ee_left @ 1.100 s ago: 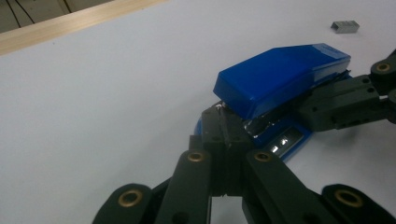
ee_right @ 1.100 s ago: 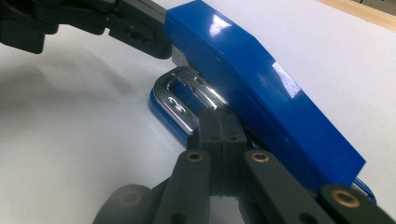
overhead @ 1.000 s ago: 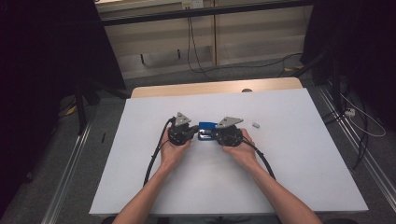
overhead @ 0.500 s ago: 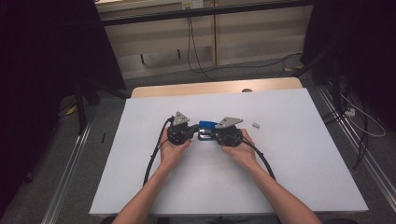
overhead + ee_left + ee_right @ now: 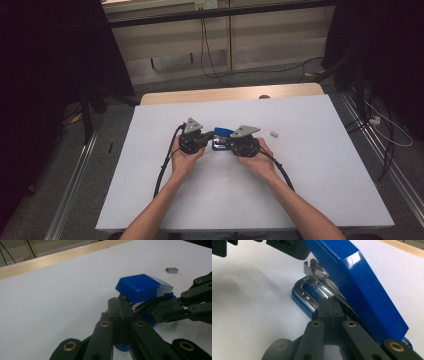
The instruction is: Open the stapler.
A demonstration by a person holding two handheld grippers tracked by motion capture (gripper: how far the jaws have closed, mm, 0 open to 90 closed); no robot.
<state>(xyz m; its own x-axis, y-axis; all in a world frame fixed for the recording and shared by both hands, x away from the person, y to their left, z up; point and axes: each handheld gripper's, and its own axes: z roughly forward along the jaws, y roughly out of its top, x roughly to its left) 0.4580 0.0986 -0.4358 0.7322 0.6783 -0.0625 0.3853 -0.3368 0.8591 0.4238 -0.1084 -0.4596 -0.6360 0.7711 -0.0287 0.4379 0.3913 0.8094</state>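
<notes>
1. I count two grippers, one in each of my hands: my left gripper and my right gripper, facing each other near the middle of the table. Each is black, built of jointed bars with brass-coloured pivots, carries a grey three-cornered plate on top and trails one black cable toward me.
2. Between them lies one stapler: glossy blue plastic lid and base, with a chromed metal channel and a thin coiled spring inside. Its lid stands tilted up, away from the base, which rests on the table.
3. My left gripper's jaws are pressed together, their tips at the stapler's inner metal parts just under the raised lid; whether they pinch anything there I cannot tell.
4. My right gripper's jaws are likewise pressed together, their tips against the chromed channel; a grip there I cannot confirm.
5. One small grey strip of staples lies on the table, near the stapler's right.
6. The table has a smooth, matte white top with a pale wooden strip along its far edge.
7. Beyond it are a grey floor with loose cables, a pale wall panel and dark curtains on both sides.
</notes>
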